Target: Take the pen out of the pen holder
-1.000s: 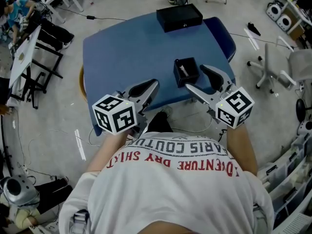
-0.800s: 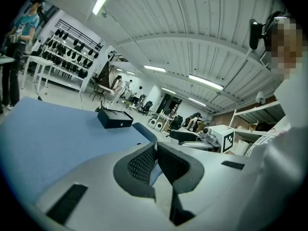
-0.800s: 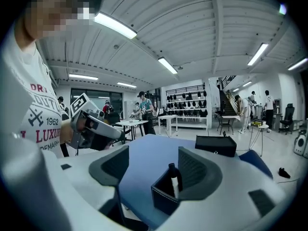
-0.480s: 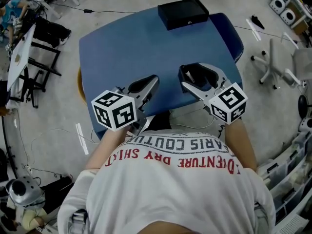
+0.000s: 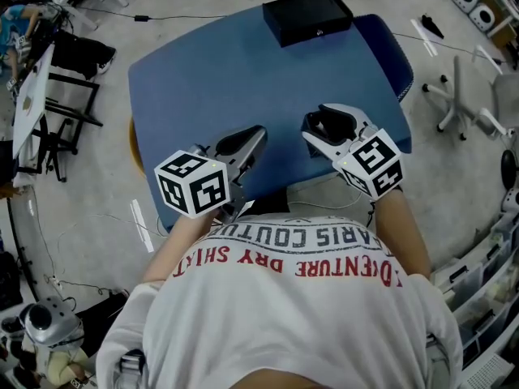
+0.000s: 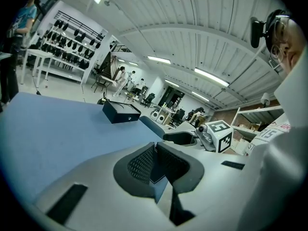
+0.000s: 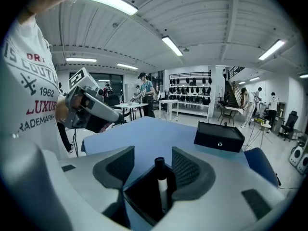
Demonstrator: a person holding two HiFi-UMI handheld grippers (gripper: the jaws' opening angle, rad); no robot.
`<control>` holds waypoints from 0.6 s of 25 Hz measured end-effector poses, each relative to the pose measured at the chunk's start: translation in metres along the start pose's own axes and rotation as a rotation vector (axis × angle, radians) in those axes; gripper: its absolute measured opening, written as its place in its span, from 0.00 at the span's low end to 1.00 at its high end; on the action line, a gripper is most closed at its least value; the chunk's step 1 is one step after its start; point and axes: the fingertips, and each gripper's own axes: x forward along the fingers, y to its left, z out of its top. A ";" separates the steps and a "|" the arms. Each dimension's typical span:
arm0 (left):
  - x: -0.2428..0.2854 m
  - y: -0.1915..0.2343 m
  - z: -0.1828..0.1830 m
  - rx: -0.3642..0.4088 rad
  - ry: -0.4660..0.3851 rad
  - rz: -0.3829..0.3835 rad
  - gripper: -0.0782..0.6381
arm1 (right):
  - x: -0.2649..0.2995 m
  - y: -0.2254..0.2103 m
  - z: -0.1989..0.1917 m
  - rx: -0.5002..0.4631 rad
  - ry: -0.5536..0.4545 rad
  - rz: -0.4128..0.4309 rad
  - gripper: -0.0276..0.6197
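A black square pen holder (image 7: 142,202) stands on the blue table (image 5: 211,79) near its front right. One pen (image 7: 161,184), white with a black cap, stands upright in it. My right gripper (image 7: 151,154) reaches over the holder with a jaw on each side of the pen. Its jaws are closing, and a gap shows between each pad and the pen. In the head view the right gripper (image 5: 319,123) covers most of the holder. My left gripper (image 5: 256,131) hovers over the table to the left, shut, with nothing in it.
A closed black box (image 5: 308,16) sits at the table's far edge. The table's front edge runs just below both grippers, close to the person's body. An office chair (image 5: 466,108) stands on the floor to the right and a black rack (image 5: 65,128) to the left.
My right gripper has moved forward and down until its jaws straddle the pen holder, and the jaws have narrowed. The left gripper has shifted slightly forward.
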 end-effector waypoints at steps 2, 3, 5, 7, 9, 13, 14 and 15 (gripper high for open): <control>0.002 0.004 0.000 -0.005 0.003 0.001 0.16 | 0.005 -0.002 -0.004 -0.012 0.041 -0.003 0.42; 0.002 0.006 0.000 -0.007 0.004 0.001 0.16 | 0.008 -0.003 -0.006 -0.019 0.063 -0.004 0.41; 0.004 0.010 0.001 -0.011 0.005 0.000 0.17 | 0.011 -0.005 -0.008 -0.024 0.099 -0.007 0.37; 0.004 0.013 0.003 -0.014 0.006 -0.003 0.16 | 0.014 -0.006 -0.009 -0.017 0.131 -0.009 0.33; 0.004 0.015 0.005 -0.018 0.006 -0.006 0.16 | 0.017 -0.006 -0.010 -0.019 0.167 -0.011 0.33; 0.007 0.017 0.006 -0.027 0.008 -0.017 0.16 | 0.023 -0.009 -0.014 -0.050 0.229 -0.038 0.26; 0.009 0.017 0.005 -0.029 0.009 -0.019 0.16 | 0.023 -0.009 -0.016 -0.052 0.241 -0.041 0.25; 0.010 0.018 0.004 -0.031 0.011 -0.020 0.16 | 0.023 -0.008 -0.018 -0.049 0.253 -0.039 0.24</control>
